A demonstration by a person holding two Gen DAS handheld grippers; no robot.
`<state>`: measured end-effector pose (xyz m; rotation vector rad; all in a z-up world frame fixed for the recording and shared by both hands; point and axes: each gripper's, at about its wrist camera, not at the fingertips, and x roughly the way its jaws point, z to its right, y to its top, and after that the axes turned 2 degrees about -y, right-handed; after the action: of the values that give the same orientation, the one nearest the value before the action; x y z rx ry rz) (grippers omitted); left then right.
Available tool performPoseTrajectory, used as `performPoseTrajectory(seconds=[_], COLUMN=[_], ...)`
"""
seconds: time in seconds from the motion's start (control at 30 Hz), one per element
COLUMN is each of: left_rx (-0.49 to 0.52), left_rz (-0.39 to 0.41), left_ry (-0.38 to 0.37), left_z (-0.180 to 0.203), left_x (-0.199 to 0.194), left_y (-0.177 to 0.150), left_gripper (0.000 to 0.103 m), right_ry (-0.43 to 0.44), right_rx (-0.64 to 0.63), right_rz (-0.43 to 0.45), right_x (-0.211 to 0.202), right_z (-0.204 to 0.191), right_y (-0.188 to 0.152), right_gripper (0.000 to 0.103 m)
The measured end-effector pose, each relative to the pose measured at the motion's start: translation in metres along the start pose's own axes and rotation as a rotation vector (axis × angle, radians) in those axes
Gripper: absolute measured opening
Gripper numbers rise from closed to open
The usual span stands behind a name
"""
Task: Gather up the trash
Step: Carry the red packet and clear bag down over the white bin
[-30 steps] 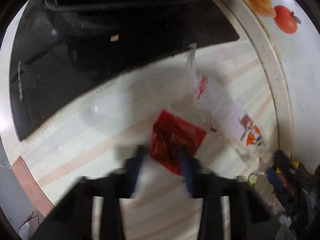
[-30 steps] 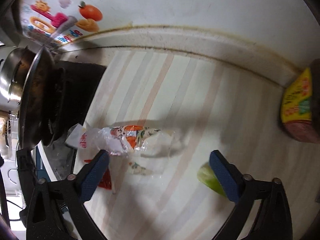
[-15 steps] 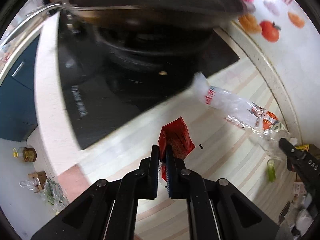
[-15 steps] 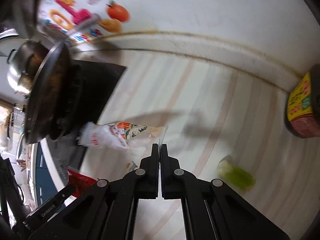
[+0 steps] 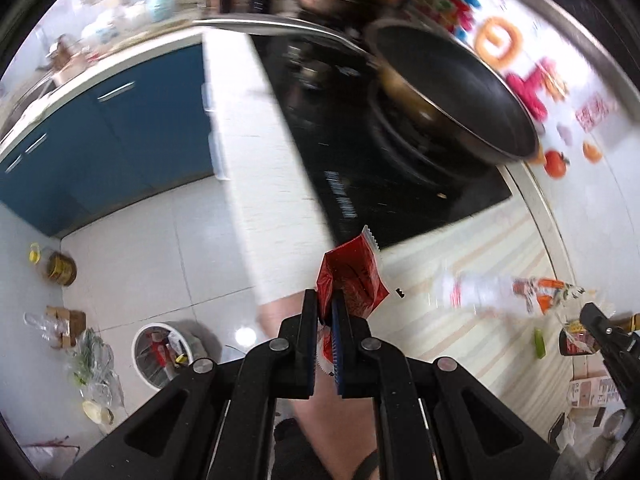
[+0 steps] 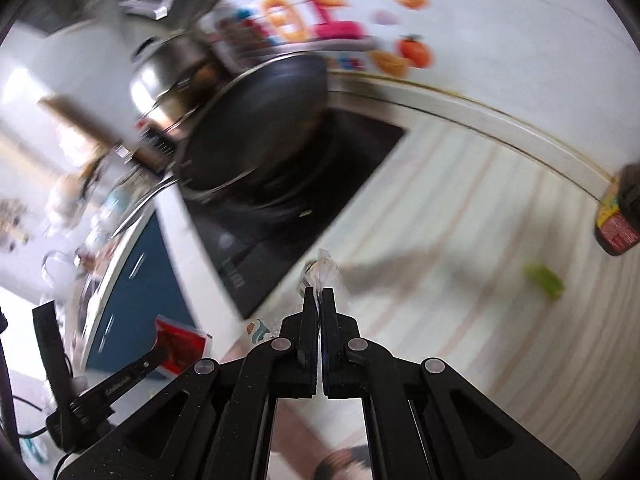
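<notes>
My left gripper [image 5: 327,312] is clamped tight with its fingers nearly parallel, raised off the counter, and my right gripper [image 6: 319,300] is likewise pinched closed, fingertips almost touching.

White tiled floor [image 5: 132,248]; blue cabinets [image 5: 108,140]; striped counter [image 6: 480,240].

A red foil wrapper [image 5: 352,280], torn open at its top, stands upright in the air above the tabletop edge. A clear printed plastic bag [image 5: 508,292] hangs crumpled and stretched sideways over the striped tabletop [image 5: 460,340]. A small green scrap [image 6: 545,280] lies flat on it.
</notes>
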<state>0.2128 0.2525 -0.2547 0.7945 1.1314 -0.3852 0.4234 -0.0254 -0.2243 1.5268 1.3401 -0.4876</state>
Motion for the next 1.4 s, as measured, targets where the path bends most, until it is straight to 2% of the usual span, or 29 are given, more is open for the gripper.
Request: performPoseTrajectory(seconds=[0.27, 0.43, 0.6, 0.77, 0.87, 1.0, 1.17, 1.4], left_rx=[-0.112, -0.179, -0.265, -0.335, -0.374, -0.464, -0.559, -0.652], left_rz=[0.072, 0.098, 0.095, 0.077, 0.048, -0.043, -0.14, -0.237], left_ry=[0.043, 0.083, 0.116, 0.16, 0.205, 0.245, 0.279, 0.3], left_z=[-0.1, -0.161, -0.223, -0.281, -0.317, -0.364, -0.416, -0.478], left_x=[-0.054, -0.079, -0.09, -0.083, -0.06, -0.006, 0.074, 0.203], left_y=[-0.037, -0.061, -0.086, -0.113, -0.132, -0.165, -0.208, -0.26], left_gripper=[0.003, 0.003, 0.003, 0.003, 0.003, 0.003, 0.003, 0.004], right_ry=[0.122, 0.193, 0.213, 0.18, 0.145, 0.093, 0.051, 0.006], right_rx=[-0.187, -0.28, -0.365, -0.422, -0.465, -0.51, -0.594, -0.676], right_rz=[-0.005, -0.033, -0.105, -0.222, -0.277, -0.391, -0.513, -0.608], right_x=[-0.037, -0.043, -0.023, 0.03, 0.068, 0.14, 0.24, 0.382], right_z=[-0.126, -0.199, -0.258, -0.297, -0.307, -0.313, -0.313, -0.294], right_y=[-0.056, -0.1, -0.152, -0.216, -0.255, -0.314, -0.386, -0.462], right_gripper=[0.001, 0.001, 0.001, 0.001, 0.001, 0.001, 0.001, 0.001])
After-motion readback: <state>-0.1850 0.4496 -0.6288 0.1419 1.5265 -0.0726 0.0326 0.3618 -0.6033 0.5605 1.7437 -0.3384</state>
